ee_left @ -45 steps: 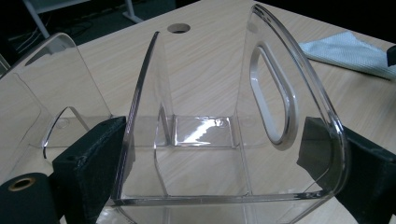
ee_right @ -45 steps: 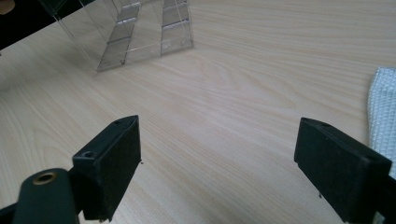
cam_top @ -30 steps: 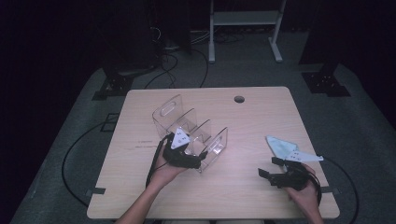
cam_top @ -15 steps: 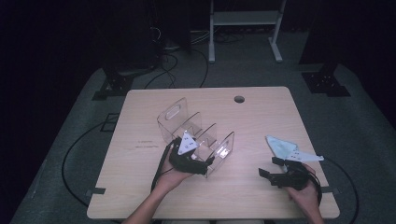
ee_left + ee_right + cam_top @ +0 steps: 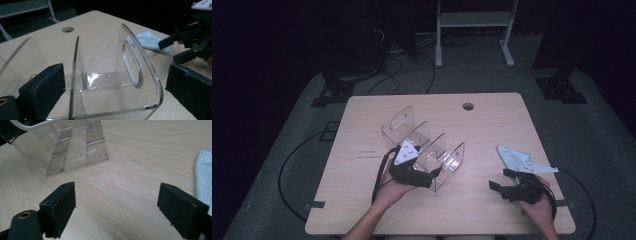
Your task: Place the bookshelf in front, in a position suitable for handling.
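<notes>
My left tool [image 5: 432,178] has just opened around the clear acrylic rack [image 5: 432,150], releasing it; right tool [image 5: 507,188], at four o'clock, waits open.

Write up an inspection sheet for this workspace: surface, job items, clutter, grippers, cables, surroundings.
Surface: light wooden table with a round grommet hole.
Job's things: clear acrylic rack with upright dividers, mid-table; blue cloth near the right edge.
Clutter: nothing seen.
Grippers: left gripper open, jaws straddling the rack's end panels, having just been opening; right gripper open over bare wood.
Cables: black cable loops on the floor at left.
Surroundings: dark room, grey carpet, white frame legs behind.
</notes>
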Action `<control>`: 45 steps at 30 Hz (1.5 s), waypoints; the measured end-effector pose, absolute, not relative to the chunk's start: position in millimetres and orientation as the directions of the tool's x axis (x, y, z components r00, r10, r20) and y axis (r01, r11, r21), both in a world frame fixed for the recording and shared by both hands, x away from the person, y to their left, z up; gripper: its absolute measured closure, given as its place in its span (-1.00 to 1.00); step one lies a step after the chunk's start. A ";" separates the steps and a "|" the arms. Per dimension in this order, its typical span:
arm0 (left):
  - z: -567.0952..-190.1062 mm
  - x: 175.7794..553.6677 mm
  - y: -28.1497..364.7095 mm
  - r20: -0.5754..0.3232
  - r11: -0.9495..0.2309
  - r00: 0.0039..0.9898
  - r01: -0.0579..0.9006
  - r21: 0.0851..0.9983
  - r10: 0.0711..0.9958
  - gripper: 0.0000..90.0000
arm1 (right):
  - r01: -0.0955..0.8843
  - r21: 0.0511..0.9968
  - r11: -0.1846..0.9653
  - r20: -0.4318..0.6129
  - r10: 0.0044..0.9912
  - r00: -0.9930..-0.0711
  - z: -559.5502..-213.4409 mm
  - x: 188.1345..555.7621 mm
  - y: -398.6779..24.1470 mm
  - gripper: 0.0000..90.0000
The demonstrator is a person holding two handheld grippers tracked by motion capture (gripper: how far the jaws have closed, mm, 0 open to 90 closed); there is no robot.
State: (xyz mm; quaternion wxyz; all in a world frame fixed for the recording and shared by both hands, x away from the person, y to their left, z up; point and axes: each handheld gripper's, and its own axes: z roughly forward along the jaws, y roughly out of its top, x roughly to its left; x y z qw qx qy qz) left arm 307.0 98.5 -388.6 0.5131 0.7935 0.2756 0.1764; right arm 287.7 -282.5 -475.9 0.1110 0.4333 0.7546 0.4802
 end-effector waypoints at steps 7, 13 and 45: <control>-388.6 305.8 125.7 0.050 -0.325 0.754 0.222 0.919 0.655 -0.99 | 0.551 0.819 0.162 0.250 0.763 -0.596 -476.4 287.8 -282.4 -0.68; -408.8 312.9 152.4 -0.012 -0.277 0.727 0.276 0.921 0.686 -1.00 | 0.551 0.818 0.163 0.248 0.765 -0.595 -476.5 288.0 -282.2 -0.68; -476.0 340.9 160.6 -0.031 -0.336 0.706 0.374 0.865 0.707 -1.00 | 0.558 0.817 0.145 0.246 0.787 -0.565 -474.4 291.8 -299.6 -0.61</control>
